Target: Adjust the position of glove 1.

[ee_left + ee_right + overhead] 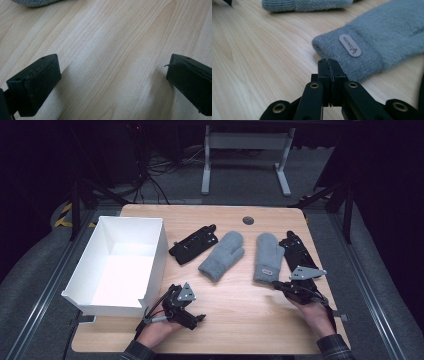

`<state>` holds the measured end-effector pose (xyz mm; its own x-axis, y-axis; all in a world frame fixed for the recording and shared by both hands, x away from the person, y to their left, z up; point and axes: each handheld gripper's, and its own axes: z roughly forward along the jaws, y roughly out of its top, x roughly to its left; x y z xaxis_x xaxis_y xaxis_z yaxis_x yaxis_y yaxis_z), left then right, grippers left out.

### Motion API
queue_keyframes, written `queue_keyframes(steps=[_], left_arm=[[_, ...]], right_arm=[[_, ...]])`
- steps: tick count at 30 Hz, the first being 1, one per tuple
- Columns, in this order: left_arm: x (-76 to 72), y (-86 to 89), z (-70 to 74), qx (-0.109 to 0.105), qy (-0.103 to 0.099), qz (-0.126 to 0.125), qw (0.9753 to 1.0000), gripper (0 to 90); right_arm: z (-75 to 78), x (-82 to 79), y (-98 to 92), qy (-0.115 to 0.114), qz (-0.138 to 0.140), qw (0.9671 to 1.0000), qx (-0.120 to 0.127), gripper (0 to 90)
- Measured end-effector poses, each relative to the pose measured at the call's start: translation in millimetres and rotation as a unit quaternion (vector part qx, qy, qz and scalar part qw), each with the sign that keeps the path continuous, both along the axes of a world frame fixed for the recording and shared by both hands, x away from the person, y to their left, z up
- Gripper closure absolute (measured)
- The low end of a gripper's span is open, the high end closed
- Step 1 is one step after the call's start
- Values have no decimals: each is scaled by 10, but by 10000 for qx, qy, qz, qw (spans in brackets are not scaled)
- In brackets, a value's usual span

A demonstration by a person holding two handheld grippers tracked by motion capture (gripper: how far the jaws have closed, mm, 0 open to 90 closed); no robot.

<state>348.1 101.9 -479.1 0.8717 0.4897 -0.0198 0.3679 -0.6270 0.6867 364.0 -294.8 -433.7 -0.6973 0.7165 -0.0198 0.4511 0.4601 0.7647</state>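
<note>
1 mitten point(372, 47) (grey) before right tool point(329, 65)

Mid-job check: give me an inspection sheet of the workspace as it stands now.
Surface: wooden table, bare in front.
Job's things: two grey mittens, left mitten, right mitten, lying flat.
Clutter: white box at left, empty; two black gloves.
Grippers: left hand-held gripper open, over bare wood; right hand-held gripper shut, at the right mitten's cuff.
Cables: tangle on floor beyond table.
Surroundings: white desk frame, dark room.
</note>
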Motion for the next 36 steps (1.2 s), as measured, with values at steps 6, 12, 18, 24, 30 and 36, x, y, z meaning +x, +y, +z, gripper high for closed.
queue_keyframes(steps=[6, 12, 18, 24, 30, 36], left_arm=[[-1, 0, 0, 3, 5, 1, 10000, 0], [1, -1, 0, -3, -1, 1, 10000, 0], [2, -2, 1, 3, -12, 2, 10000, 0], [1, -3, 0, -7, 6, 3, 10000, 0], [1, -3, -1, -10, 4, 4, 10000, 0], [-5, -1, 2, 9, 33, 26, 10000, 0]], right_arm=[[24, 168, 78, -13, 17, 10000, -21, 900], [31, 325, 146, -26, 4, 10000, -58, 900], [29, 462, 189, -53, -57, 9999, -110, 900], [54, 597, 179, -94, -195, 9997, -98, 900], [-34, 710, 181, 73, -219, 9995, -205, 900], [-57, 694, 172, 142, -191, 9995, -183, 900]])
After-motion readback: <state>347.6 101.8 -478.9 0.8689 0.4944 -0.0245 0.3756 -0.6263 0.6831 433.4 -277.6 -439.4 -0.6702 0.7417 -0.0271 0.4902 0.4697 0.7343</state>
